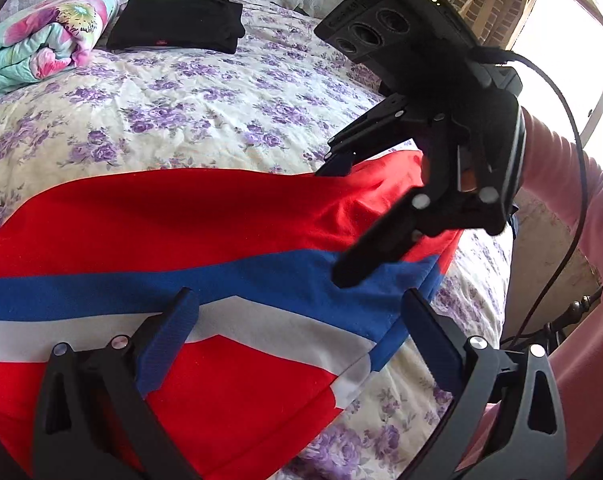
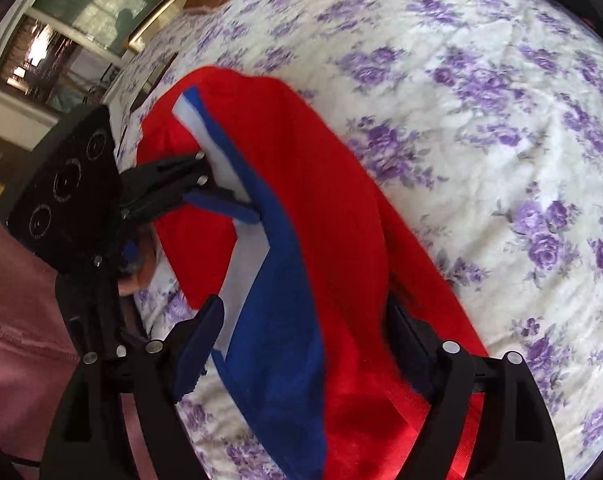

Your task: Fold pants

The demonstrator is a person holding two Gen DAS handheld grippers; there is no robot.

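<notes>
Red track pants (image 1: 205, 216) with blue and white stripes lie partly folded on a floral-quilted bed (image 1: 189, 112), both the left tongs (image 1: 297, 312) and right tongs (image 1: 341, 216) spread wide, gripping nothing; more folds likely remain.

Daylit bedroom, sharp in the middle, bent and dark at the rims

Daylight pours from a window (image 1: 581, 52) blown out to white at the left wrist view's right edge; the floral bedspread (image 1: 205, 120) is evenly bright with soft shadows. In the right wrist view the red, blue and white pants (image 2: 301, 240) smear with motion blur low down. Fisheye curvature bows both pictures, and black vignette fills the corners.
</notes>
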